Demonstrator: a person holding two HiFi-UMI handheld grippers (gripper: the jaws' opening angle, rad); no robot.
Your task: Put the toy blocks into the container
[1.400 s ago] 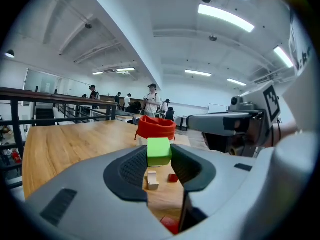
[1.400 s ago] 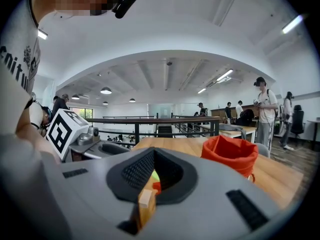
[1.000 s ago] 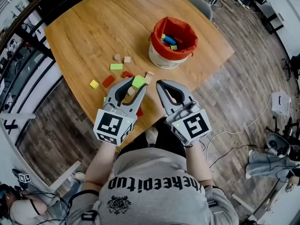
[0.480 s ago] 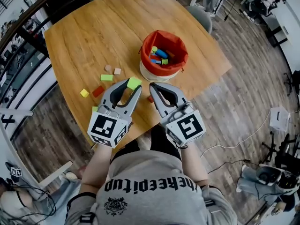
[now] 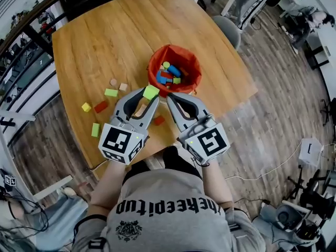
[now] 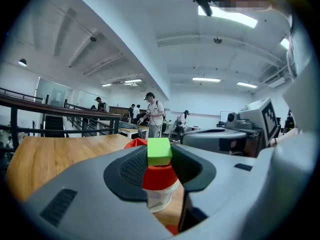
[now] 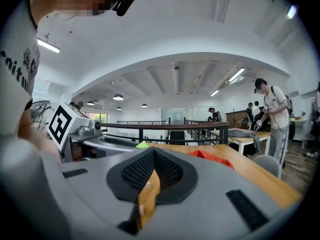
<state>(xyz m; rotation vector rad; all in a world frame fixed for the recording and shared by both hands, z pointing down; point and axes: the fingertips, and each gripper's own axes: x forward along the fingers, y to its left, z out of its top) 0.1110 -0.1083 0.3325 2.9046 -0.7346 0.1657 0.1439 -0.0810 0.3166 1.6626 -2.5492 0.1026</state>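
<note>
Far L on the wood table [image 5: 84, 41], loose blocks: yellow block [image 5: 86, 107], green bar [image 5: 95, 129] near the table's near edge, red block [image 5: 101, 106], flat green block [image 5: 111, 92], plus two small tan pcs, one [image 5: 113, 82] just beside the other [image 5: 123, 86]. Next, L gripper [image 5: 150, 95] is clenched on a lime-green cube [image 5: 151, 91], pinched at the pad tips and held up off the table, just beside the near-L rim of the container [image 5: 193, 62]. Another small red block [image 5: 158, 120] lies on the table between the two gripper bodies. The container is a white tub w/ red fabric lining, upright, mid-table, w/ blue, red, green and yellow blocks inside. R gripper [image 5: 169, 95] sits alongside the L one, tips near the container's near rim, jaws pressed together w/ nothing in them. Grey chair [image 5: 229, 29] off the table's R corner.
</note>
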